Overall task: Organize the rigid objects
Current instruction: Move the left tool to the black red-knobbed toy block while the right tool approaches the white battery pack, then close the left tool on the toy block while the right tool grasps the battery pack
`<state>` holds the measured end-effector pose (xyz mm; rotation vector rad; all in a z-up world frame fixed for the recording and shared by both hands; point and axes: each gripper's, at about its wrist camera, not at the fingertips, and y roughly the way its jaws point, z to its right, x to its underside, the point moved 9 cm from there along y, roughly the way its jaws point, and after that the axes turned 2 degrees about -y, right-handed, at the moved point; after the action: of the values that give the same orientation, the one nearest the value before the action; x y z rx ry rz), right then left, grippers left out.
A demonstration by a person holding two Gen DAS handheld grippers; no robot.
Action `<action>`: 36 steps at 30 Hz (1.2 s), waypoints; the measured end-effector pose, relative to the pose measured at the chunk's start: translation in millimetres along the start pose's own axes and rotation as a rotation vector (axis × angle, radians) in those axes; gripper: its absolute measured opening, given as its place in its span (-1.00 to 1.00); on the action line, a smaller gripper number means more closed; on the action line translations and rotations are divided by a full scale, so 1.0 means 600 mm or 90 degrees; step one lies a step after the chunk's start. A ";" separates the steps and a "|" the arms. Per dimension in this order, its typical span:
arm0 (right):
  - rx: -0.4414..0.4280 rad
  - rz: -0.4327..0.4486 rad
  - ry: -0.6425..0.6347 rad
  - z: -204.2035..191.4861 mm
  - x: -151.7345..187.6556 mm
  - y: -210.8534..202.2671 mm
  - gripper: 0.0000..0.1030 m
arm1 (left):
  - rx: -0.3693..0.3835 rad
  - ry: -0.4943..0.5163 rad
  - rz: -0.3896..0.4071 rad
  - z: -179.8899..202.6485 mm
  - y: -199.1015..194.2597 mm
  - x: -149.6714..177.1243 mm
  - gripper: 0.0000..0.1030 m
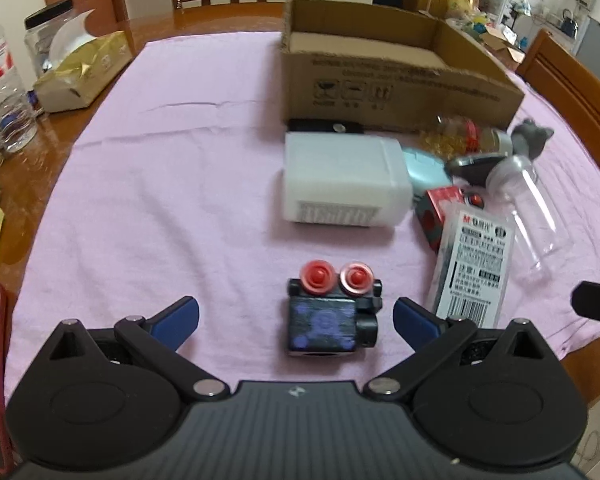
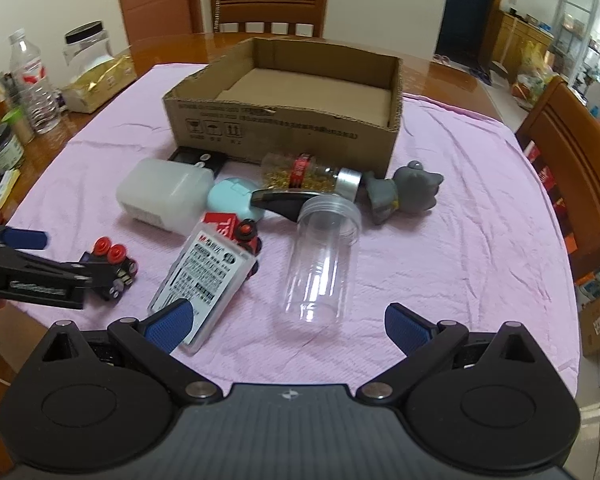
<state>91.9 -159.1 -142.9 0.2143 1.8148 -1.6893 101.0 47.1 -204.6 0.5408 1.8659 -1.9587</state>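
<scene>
A small black toy robot [image 1: 327,322] with two red eyes lies on the pink cloth [image 1: 160,200], between the spread fingers of my open left gripper [image 1: 296,320] and untouched by them. In the right wrist view the left gripper [image 2: 78,259] straddles the same toy robot [image 2: 110,264]. My right gripper [image 2: 288,324] is open just short of a clear plastic jar [image 2: 324,256] lying on its side. A labelled flat pack [image 2: 204,276] lies by its left finger. The open cardboard box [image 2: 292,92] sits behind, nothing visible inside.
A white container [image 2: 164,196], teal case [image 2: 232,200], bead bottle [image 2: 308,172], grey toy figure [image 2: 404,192] and red box [image 2: 224,224] crowd the cloth before the box. A gold tissue box [image 2: 96,80], bottles and jars stand at the left; wooden chairs [image 2: 572,168] ring the table.
</scene>
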 end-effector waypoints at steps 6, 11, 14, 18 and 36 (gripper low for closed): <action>-0.037 0.006 -0.053 -0.021 0.017 -0.012 1.00 | -0.031 0.026 0.005 -0.004 0.020 0.010 0.98; -0.042 0.004 -0.088 -0.037 0.026 -0.016 1.00 | -0.041 0.031 -0.003 -0.031 0.026 0.014 0.99; -0.053 -0.006 -0.090 -0.048 0.023 -0.008 1.00 | -0.028 0.014 -0.013 -0.046 0.030 0.012 0.99; -0.070 0.003 -0.141 -0.079 0.001 0.014 1.00 | -0.020 0.006 -0.014 -0.055 0.032 0.013 0.99; -0.131 -0.066 -0.329 -0.147 -0.020 0.107 1.00 | 0.013 -0.012 0.018 -0.078 -0.014 0.009 0.98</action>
<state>105.3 -62.4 -192.9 -0.3769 1.6034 -1.4383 92.9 93.9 -202.3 0.5489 1.8197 -1.9598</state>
